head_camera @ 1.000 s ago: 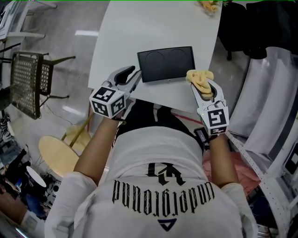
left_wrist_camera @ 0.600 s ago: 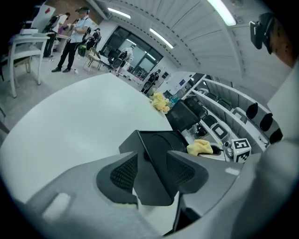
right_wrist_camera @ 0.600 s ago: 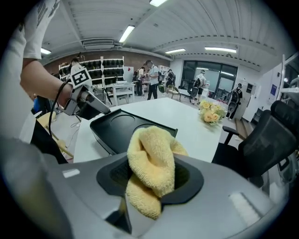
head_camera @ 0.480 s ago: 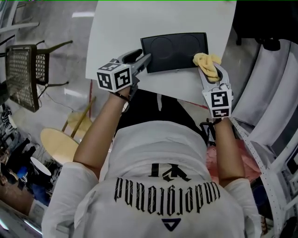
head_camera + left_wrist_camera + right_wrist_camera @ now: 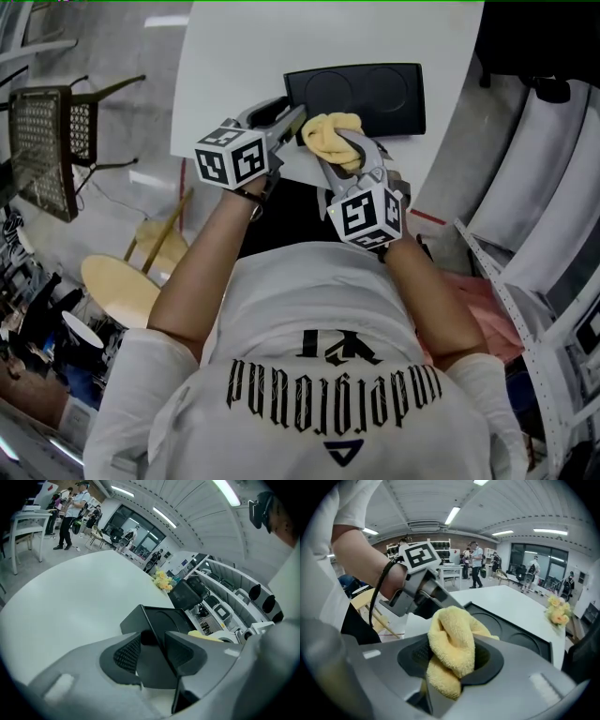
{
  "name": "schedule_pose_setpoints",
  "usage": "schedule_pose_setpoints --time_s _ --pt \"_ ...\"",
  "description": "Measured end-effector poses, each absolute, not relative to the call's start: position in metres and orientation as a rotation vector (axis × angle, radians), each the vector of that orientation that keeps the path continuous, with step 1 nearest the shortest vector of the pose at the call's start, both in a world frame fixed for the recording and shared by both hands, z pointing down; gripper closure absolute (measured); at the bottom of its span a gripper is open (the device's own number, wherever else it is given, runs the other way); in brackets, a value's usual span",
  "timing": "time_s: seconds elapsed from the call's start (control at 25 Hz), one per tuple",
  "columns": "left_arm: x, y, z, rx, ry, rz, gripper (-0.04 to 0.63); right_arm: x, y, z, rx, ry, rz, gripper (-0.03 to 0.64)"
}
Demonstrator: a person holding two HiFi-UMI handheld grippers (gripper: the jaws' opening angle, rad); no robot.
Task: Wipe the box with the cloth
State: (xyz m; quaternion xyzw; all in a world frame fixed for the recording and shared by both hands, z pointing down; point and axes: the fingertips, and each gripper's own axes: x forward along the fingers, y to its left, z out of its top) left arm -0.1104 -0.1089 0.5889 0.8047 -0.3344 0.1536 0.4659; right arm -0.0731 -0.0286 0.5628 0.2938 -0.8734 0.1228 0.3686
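A flat black box (image 5: 375, 94) with two round hollows lies on the white table (image 5: 234, 66) near its front edge. My left gripper (image 5: 286, 117) reaches the box's near left corner; in the left gripper view that corner (image 5: 159, 620) sits between the jaws of the left gripper (image 5: 152, 651), which are closing. My right gripper (image 5: 342, 145) is shut on a bunched yellow cloth (image 5: 330, 136), held just over the box's near edge, right beside the left gripper. In the right gripper view the cloth (image 5: 452, 648) bulges out of the right gripper (image 5: 452, 660), with the box (image 5: 511, 630) beyond.
A mesh chair (image 5: 47, 159) and a round wooden stool (image 5: 117, 305) stand on the floor at the left. White racks (image 5: 544, 187) run along the right. Yellow flowers (image 5: 161, 579) sit at the table's far end. People stand in the background.
My right gripper has swung left with the cloth, from the box's near right corner to its near left part. The left gripper dropped to the box's corner and then kept still.
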Motion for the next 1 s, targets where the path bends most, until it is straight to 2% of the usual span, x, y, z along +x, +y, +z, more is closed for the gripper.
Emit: schedule_pose_setpoints --time_s 0.12,0.2,0.6,1.0 --pt "-0.112 -0.11 0.588 1.979 -0.825 0.383 0.423 -0.102 -0.027 0.563 0.675 -2.26 0.276 0.472" --pt "-0.113 -0.11 0.588 1.987 -0.825 0.393 0.423 -0.096 -0.028 0.564 0.662 -2.257 0.29 0.472" --pt "-0.11 -0.108 0.589 2.005 -0.806 0.419 0.42 0.081 -0.05 0.561 0.944 -2.034 0.351 0.474" --pt "-0.109 -0.108 0.59 2.026 -0.767 0.458 0.417 0.071 -0.134 0.562 0.94 -2.028 0.164 0.474"
